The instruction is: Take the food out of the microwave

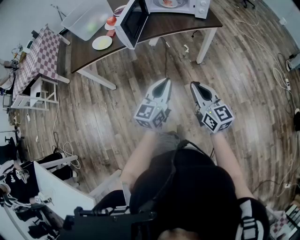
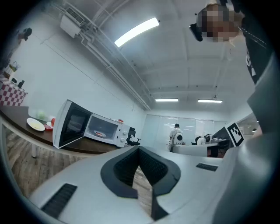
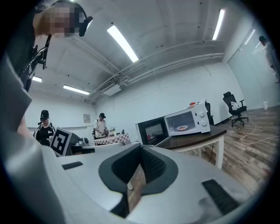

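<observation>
The microwave has a smooth white shell with a slight gloss, and its open door is dark, shiny glass. It stands on a table with a dark brown, satin wood-look top and white painted legs. Left of the microwave are a glazed pale plate and a cloudy, see-through plastic bin. Farther left, a checked cloth looks soft and matt. In front of the microwave the floor is streaky grey-brown wood plank with a dull sheen. The left hand-held gripper and the right hand-held gripper are smooth matt grey plastic, with black, finely ribbed pads.
</observation>
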Action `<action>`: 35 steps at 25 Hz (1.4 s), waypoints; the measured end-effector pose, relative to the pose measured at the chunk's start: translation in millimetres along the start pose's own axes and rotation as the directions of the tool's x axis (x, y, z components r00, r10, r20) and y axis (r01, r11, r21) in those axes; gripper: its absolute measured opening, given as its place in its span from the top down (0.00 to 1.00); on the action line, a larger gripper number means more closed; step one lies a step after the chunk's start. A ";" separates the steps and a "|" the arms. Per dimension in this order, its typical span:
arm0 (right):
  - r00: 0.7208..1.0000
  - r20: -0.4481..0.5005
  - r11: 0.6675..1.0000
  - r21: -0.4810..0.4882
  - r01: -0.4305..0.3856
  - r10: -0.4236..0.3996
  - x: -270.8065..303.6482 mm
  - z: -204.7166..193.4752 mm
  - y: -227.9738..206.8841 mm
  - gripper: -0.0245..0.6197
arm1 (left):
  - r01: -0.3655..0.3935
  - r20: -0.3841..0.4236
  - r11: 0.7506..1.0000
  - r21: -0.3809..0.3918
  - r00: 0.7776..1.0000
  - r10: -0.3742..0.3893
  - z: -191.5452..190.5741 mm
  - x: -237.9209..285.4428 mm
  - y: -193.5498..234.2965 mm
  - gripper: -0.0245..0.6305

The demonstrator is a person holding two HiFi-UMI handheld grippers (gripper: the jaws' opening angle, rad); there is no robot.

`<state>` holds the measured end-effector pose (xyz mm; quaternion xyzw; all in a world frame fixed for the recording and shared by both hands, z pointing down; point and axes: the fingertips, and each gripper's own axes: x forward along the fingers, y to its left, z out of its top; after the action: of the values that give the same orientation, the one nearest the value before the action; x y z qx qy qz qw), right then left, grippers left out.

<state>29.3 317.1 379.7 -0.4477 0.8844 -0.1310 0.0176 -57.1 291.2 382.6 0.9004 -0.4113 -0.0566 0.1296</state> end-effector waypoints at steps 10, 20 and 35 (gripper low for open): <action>1.000 0.014 1.000 0.002 0.028 -0.028 83.7 14.8 -43.9 0.96 | 0.022 -0.021 1.000 0.015 1.000 -0.022 11.6 64.6 66.9 0.96; 0.997 0.014 0.997 0.034 0.070 -0.071 124.2 16.8 -68.5 0.96 | 0.024 -0.043 1.000 0.008 0.999 -0.024 11.5 96.8 101.4 0.96; 0.998 0.010 0.997 0.038 0.063 -0.064 174.7 27.5 -98.2 0.96 | 0.003 -0.038 1.000 -0.002 0.999 -0.004 16.9 141.3 125.7 0.96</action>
<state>6.1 116.6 392.6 -0.4758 0.8670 -0.1456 0.0268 -59.3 102.3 402.3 0.9019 -0.4072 -0.0403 0.1380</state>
